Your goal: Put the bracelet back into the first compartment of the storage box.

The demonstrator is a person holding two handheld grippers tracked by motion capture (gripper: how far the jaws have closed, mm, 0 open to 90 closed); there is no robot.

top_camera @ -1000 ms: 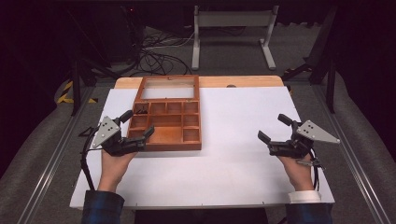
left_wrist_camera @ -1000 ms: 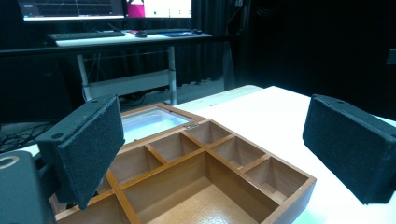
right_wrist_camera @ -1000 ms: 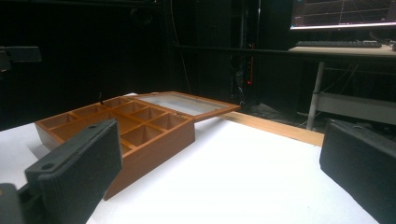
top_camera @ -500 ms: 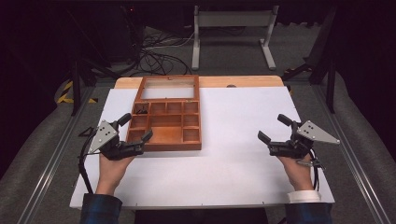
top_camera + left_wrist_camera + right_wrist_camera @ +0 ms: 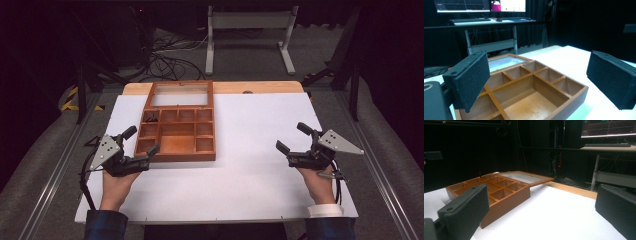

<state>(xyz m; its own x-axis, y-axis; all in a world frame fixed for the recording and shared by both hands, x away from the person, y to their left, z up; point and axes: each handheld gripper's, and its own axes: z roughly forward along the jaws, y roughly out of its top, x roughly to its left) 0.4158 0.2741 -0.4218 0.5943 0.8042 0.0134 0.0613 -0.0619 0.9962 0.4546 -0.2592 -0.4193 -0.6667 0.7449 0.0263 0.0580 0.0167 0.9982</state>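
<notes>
We see a wooden desk (image 5: 260, 88) covered by a large white sheet (image 5: 250, 165), with a strip of bare wood at its far edge. On the sheet, left of the middle, lies a brown wooden box with small compartments (image 5: 177, 135); its glass-panelled lid (image 5: 181, 94) is open toward the far edge.

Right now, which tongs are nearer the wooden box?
Left. The left tongs sit open at the box's near-left corner; the right tongs, also open, are well off to its right.
</notes>
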